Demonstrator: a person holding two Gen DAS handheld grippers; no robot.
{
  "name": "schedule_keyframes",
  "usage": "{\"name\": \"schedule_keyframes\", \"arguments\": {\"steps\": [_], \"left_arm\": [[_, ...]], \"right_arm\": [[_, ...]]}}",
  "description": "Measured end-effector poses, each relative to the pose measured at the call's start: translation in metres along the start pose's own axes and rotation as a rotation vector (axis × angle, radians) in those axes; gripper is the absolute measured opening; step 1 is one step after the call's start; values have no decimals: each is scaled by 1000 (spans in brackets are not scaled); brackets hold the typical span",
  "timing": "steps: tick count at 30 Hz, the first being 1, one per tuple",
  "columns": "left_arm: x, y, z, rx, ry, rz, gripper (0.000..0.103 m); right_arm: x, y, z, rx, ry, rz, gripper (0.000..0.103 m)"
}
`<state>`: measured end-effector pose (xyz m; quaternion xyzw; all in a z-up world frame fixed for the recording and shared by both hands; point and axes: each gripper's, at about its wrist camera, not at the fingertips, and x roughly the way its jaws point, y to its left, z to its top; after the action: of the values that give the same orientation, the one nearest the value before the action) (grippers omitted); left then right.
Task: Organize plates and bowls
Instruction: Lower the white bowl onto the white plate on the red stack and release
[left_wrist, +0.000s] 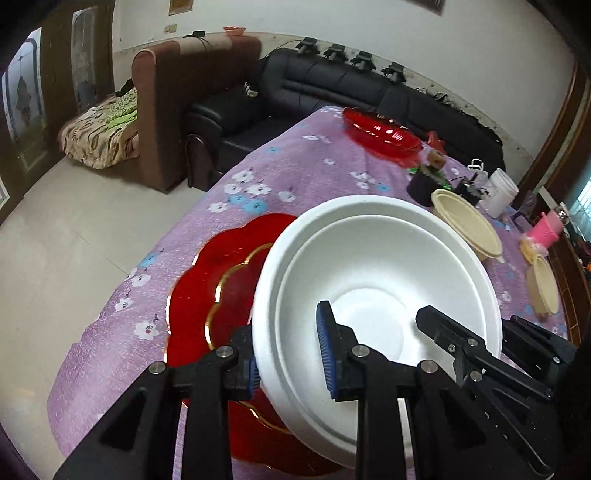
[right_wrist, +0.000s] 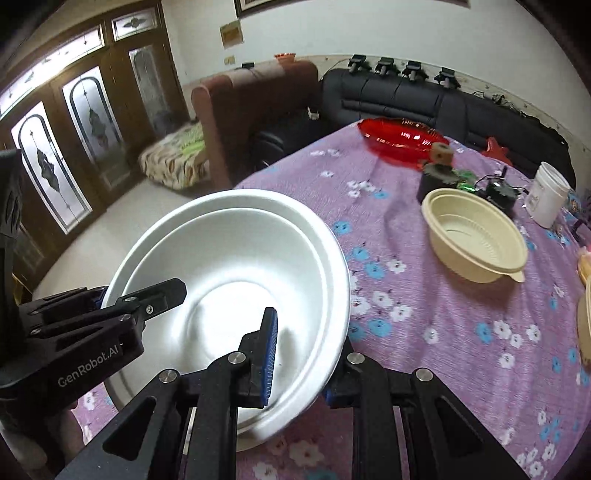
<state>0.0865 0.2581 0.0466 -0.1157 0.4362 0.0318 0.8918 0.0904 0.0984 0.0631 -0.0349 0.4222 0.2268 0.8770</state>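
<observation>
Two claws hold one big white bowl (left_wrist: 376, 295) by its rim, one on each side. The left claw (left_wrist: 290, 363) pinches the rim with one finger inside the bowl and one outside, and the right claw (right_wrist: 304, 363) pinches the other side the same way. There look to be two white bowls nested, one inside the other. The bowl is tilted and sits over a flat red plate (left_wrist: 218, 295) with a gold line, which lies on the purple flowery tabletop (right_wrist: 424, 314). I think the step now is putting the white bowl down on the red plate or lifting it off; I cannot tell which. The next move needs both claws to go together and keep the bowl level so it does not slip. Farther off sits a cream bowl (right_wrist: 474, 240), apart from the white one. Past that is a deep red dish (right_wrist: 400, 138) near the far edge.
</observation>
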Motion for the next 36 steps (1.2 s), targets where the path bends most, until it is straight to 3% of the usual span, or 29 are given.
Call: {"name": "schedule_keyframes", "arguments": {"steps": [2, 5, 12, 14, 16, 17, 22, 30, 36], "left_arm": [[3, 5, 1, -8, -6, 16, 28], [2, 14, 0, -29, -11, 7, 44], [-15, 31, -4, -86, -51, -36, 55], [-23, 36, -7, -107, -69, -45, 61], [-30, 41, -10, -126, -82, -57, 62], [-34, 44, -11, -136, -88, -64, 63], [-51, 52, -20, -174, -116, -76, 70], [-57, 50, -34, -181, -109, -96, 70], [-52, 47, -43, -188, -82, -107, 70]], "right_arm": [[7, 2, 0, -7, 12, -9, 22], [14, 2, 1, -9, 18, -18, 22], [23, 3, -1, -5, 11, -30, 26], [22, 6, -2, -14, -5, -35, 50], [18, 8, -1, -17, -35, -40, 68], [16, 9, -1, -17, -46, -44, 72], [2, 9, 1, -10, -105, -43, 73], [-41, -17, -2, 121, -241, -58, 73], [-25, -19, -8, 94, -166, -98, 70]]}}
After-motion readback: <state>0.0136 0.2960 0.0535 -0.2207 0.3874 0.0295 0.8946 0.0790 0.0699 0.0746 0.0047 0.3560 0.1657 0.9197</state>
